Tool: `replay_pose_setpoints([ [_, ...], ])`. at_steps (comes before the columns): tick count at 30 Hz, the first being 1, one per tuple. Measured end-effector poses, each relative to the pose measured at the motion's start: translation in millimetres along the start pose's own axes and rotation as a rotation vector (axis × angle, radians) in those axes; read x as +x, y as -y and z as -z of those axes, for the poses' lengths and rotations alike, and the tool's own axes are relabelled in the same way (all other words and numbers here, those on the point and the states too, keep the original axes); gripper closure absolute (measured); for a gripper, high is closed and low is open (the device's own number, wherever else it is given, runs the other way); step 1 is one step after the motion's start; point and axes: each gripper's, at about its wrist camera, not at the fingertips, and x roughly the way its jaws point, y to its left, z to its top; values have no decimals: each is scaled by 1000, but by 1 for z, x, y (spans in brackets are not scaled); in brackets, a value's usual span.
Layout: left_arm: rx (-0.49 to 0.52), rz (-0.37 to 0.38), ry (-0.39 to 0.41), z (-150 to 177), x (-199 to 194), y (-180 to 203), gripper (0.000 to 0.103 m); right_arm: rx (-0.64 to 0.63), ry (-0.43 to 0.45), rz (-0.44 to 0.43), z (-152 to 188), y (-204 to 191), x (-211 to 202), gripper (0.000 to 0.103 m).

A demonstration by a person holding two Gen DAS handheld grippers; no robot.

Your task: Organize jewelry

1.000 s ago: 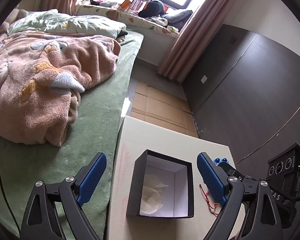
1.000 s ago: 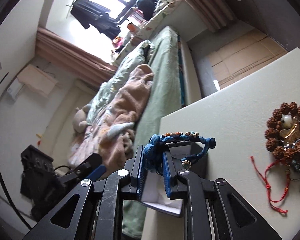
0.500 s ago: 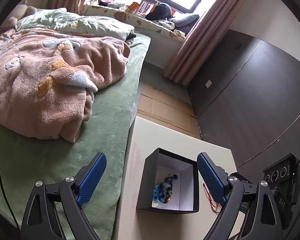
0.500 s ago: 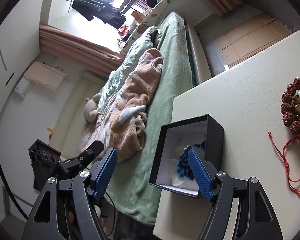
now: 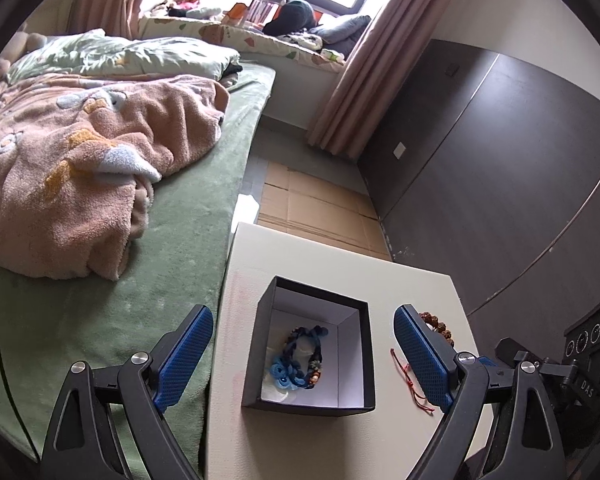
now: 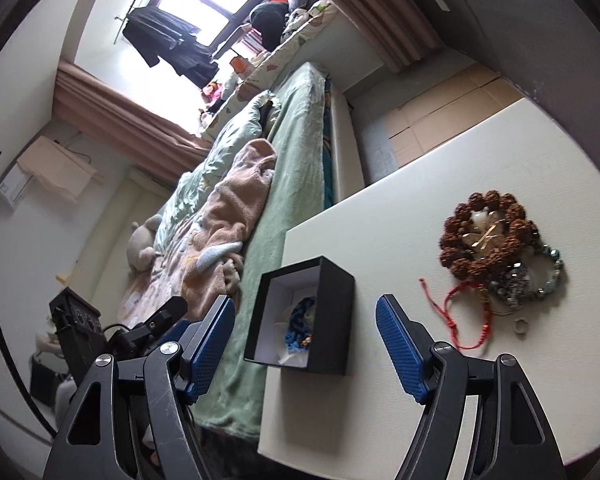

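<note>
You are holding both the left gripper and right gripper apart, gripping nothing. The blue bracelet is lying in the black box near the table's bed-side edge. The bead pile is sitting well apart; light, slippery, so pinch one strand.

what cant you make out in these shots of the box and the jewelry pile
- Box floor, right wrist view: its near wall hides all but part of the blue bracelet.
- Jewelry pile, left wrist view: the left gripper's right finger covers most of it; only a few brown beads and the red cord show.
- Small ring, right wrist view: too small to tell its type.
- Grey bead strands: tangled, count unclear.
</note>
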Motion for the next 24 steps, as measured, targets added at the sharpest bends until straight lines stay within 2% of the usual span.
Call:
replay_pose_setpoints([
  [9,143,33,-22,15,19,54,14,78,42,126,-11,44,-37,30],
  [11,182,38,-35,20,25,67,20,101,43,145,-12,53,-42,30],
  [14,223,60,-74,25,36,83,26,141,46,166,-12,67,-49,30],
  [21,326,98,-132,27,55,126,27,259,67,189,-18,103,-58,30],
  [24,386,87,-151,29,63,144,27,324,60,198,-21,118,-58,30],
])
